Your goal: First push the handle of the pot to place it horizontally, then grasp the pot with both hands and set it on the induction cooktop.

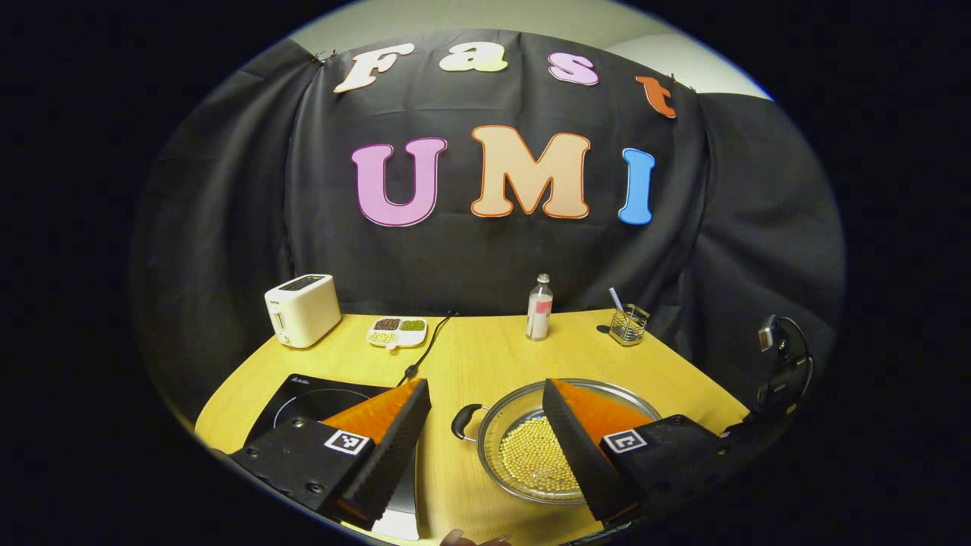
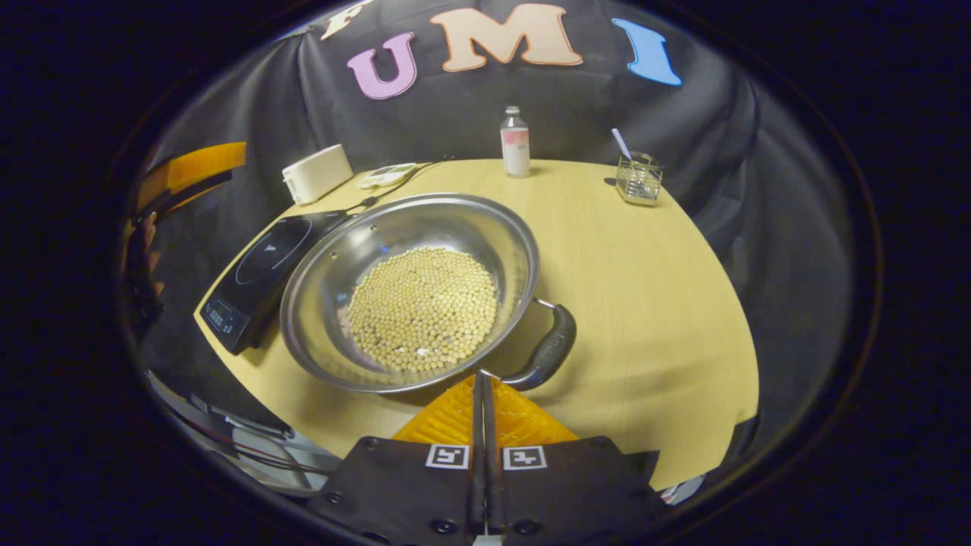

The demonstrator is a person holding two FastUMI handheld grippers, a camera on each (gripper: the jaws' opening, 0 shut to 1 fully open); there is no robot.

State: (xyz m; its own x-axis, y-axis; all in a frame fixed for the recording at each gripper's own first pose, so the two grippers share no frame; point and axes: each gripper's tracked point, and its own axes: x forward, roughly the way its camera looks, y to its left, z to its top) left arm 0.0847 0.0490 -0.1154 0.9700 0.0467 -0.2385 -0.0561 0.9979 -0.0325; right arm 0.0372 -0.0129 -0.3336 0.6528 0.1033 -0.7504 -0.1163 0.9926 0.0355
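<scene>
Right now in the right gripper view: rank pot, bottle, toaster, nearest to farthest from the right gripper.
1. Pot: directly ahead of the right gripper, whose shut fingertips sit at its near rim.
2. Toaster: far left, at the table's back edge.
3. Bottle: back centre. Toaster and bottle are nearly level, too close to call.

**Gripper hardware: appearance**

Left gripper [image 1: 485, 432] is showing black housings with screw heads, each carrying a square black-and-white marker. Right gripper [image 2: 482, 394] is displaying two matching markers [image 2: 523, 457] and round screws along its black body.
</scene>
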